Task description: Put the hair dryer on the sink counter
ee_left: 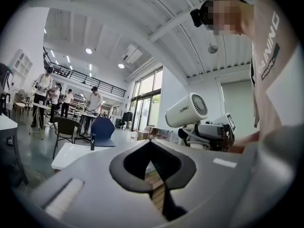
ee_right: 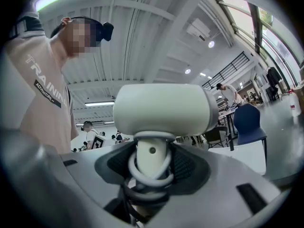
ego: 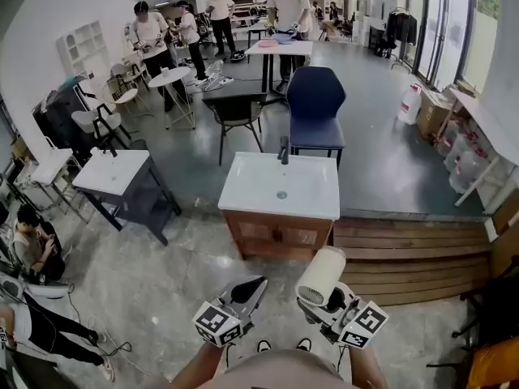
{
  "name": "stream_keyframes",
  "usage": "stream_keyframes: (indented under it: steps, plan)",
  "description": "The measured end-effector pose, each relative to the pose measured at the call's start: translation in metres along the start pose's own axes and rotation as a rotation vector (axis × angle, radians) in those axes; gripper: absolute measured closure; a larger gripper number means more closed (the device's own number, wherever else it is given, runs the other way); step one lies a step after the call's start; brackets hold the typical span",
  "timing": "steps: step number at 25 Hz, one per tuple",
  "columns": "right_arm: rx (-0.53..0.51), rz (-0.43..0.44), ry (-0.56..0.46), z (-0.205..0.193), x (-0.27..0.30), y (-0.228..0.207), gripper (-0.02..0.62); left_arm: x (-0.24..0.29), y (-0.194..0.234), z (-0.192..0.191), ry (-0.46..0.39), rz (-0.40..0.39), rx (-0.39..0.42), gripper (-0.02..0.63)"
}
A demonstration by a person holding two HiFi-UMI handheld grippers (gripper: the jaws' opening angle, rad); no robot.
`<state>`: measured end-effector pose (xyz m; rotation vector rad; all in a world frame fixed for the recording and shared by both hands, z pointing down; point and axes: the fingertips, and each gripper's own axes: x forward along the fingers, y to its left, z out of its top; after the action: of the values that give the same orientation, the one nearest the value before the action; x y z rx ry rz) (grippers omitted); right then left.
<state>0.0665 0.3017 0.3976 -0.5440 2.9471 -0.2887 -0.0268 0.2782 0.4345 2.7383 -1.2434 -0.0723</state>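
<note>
A white hair dryer (ego: 321,275) stands upright in my right gripper (ego: 318,302), low in the head view, in front of the sink counter (ego: 316,197). In the right gripper view the pads of that gripper (ee_right: 152,163) are shut on the handle, which has its cord wound round it, and the dryer's barrel (ee_right: 164,108) sits above them. My left gripper (ego: 251,286) hangs beside it to the left, apart from it; its jaws (ee_left: 151,144) are shut with nothing in them. The left gripper view shows the dryer (ee_left: 186,110) off to the right. A dark faucet (ego: 283,149) stands at the counter's far edge.
A blue chair (ego: 315,104) and a black chair (ego: 238,112) stand behind the sink counter. Another sink unit (ego: 109,173) is to the left. Wooden steps (ego: 405,258) lie to the right. A person (ego: 28,241) sits at far left; several people stand at the back.
</note>
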Motion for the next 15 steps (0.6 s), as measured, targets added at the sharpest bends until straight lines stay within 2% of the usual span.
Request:
stream_keyframes:
  steps: [15]
  plan:
    - [-0.013, -0.063, 0.031, -0.011, 0.012, 0.013, 0.377, -0.025, 0.012, -0.001, -0.001, -0.014, 0.005, 0.6]
